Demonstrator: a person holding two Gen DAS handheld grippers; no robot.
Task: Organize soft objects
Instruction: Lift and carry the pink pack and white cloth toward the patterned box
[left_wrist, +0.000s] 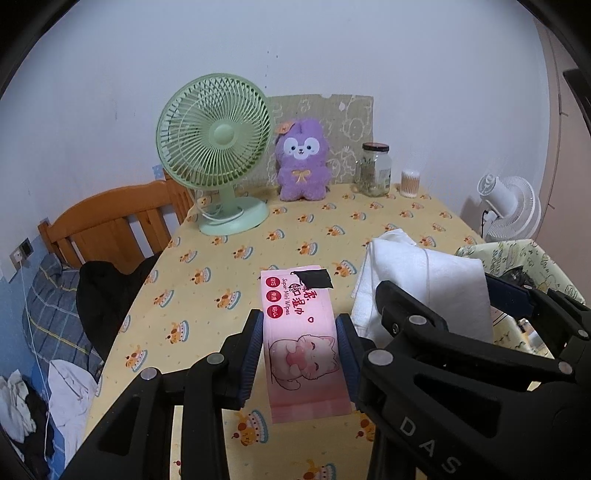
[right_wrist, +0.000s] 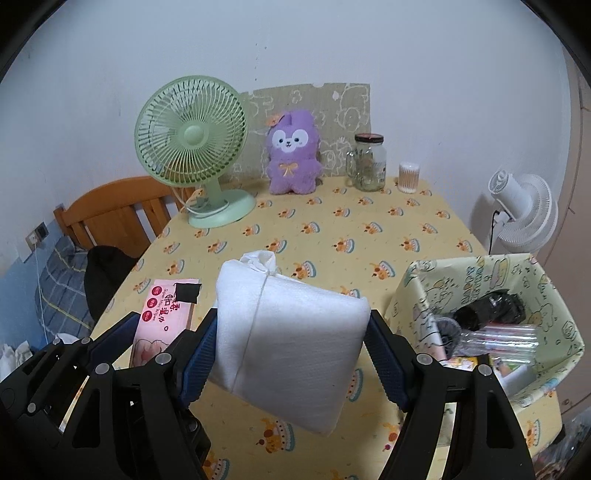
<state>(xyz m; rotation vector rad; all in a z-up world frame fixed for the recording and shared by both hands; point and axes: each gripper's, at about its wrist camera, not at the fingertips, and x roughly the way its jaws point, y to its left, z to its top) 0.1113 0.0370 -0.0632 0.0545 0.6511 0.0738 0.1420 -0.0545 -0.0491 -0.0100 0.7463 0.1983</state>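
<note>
My left gripper (left_wrist: 300, 354) is shut on a pink pack of wet wipes (left_wrist: 301, 332) with a cartoon cat, held above the yellow tablecloth (left_wrist: 221, 266). To its right, my right gripper (right_wrist: 291, 354) is shut on a white soft pack (right_wrist: 291, 339) tied with a thin string, also lifted off the table. In the left wrist view the white soft pack (left_wrist: 424, 280) and the black frame of the right gripper show at the right. In the right wrist view the pink wipes (right_wrist: 162, 310) appear at the left. A purple plush toy (right_wrist: 293, 155) sits upright at the table's back.
A patterned storage box (right_wrist: 554, 302) with a dark bundle and plastic items stands at the right. A green desk fan (right_wrist: 192, 147), glass jar (right_wrist: 369, 162) and cotton-swab tub (right_wrist: 408, 177) line the back. A white fan (right_wrist: 524, 210) stands beyond the table; a wooden headboard (right_wrist: 110, 210) is left.
</note>
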